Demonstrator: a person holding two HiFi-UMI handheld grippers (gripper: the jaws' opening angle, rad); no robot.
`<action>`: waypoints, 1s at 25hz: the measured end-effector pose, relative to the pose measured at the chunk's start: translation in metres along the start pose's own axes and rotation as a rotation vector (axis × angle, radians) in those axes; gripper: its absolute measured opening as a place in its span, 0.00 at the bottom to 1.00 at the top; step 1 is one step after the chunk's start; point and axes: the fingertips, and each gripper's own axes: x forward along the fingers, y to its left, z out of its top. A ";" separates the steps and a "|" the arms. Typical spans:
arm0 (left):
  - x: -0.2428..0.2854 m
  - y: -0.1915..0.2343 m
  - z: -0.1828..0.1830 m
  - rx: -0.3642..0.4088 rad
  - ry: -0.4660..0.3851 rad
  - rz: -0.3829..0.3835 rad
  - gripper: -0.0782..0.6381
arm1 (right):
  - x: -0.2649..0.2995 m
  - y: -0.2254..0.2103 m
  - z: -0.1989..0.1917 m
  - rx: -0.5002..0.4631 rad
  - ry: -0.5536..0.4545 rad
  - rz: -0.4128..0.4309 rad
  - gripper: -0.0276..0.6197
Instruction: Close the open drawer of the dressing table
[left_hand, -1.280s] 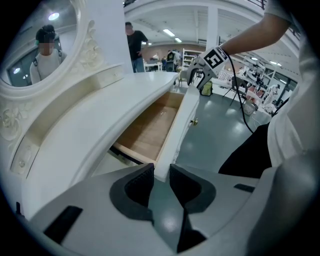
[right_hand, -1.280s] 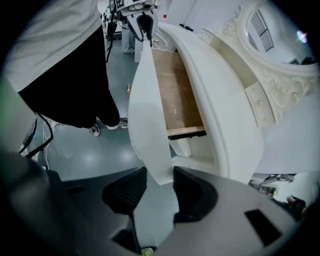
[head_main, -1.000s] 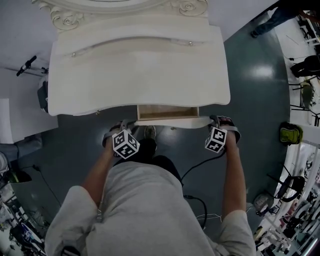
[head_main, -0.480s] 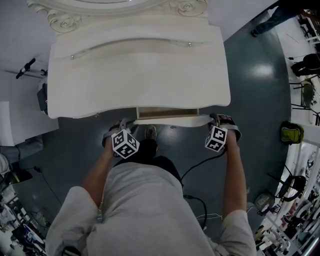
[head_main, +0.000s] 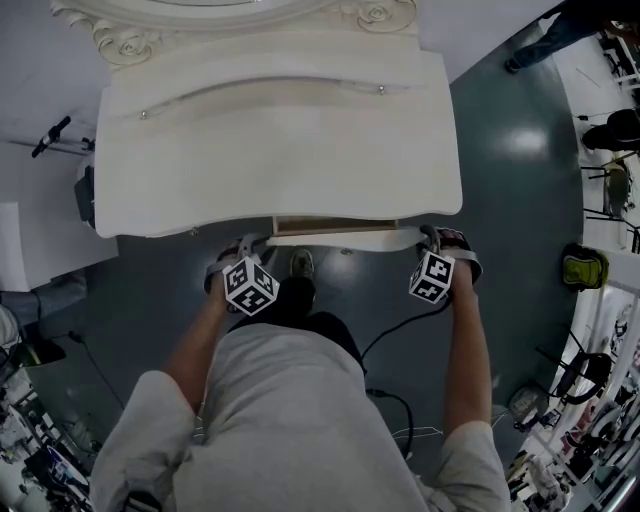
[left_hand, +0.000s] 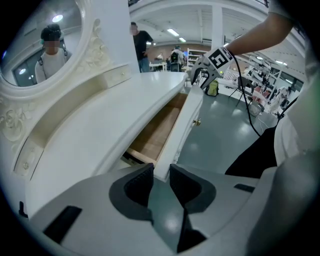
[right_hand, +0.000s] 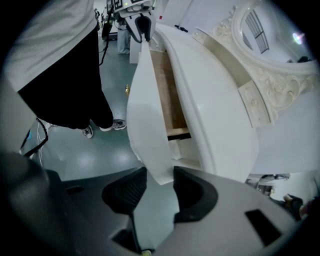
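The person is pushing the drawer (head_main: 335, 226) into the dressing table (head_main: 280, 150), and only a sliver is showing. The left gripper (head_main: 243, 247) and right gripper (head_main: 433, 240) are each clamping one end of the drawer front (head_main: 345, 241). The next move is likely an even push from both hands until the front sits flush.

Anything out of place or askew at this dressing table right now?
Only the drawer: it sticks out from under the tabletop, not flush, its wooden inside showing. Nothing looks spilled or damaged.

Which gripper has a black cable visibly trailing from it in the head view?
The right gripper: a black cable loops from it over the floor. The left gripper, at the other end of the drawer front, shows none.
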 end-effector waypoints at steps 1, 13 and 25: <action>0.000 -0.001 0.000 -0.002 0.001 0.001 0.25 | -0.001 0.000 0.000 0.004 -0.001 -0.009 0.31; 0.001 0.007 0.003 -0.068 -0.019 0.120 0.25 | -0.001 -0.010 -0.004 0.215 -0.037 -0.130 0.29; 0.000 0.017 0.004 -0.343 -0.053 0.197 0.25 | 0.000 -0.017 -0.004 0.277 -0.050 -0.163 0.28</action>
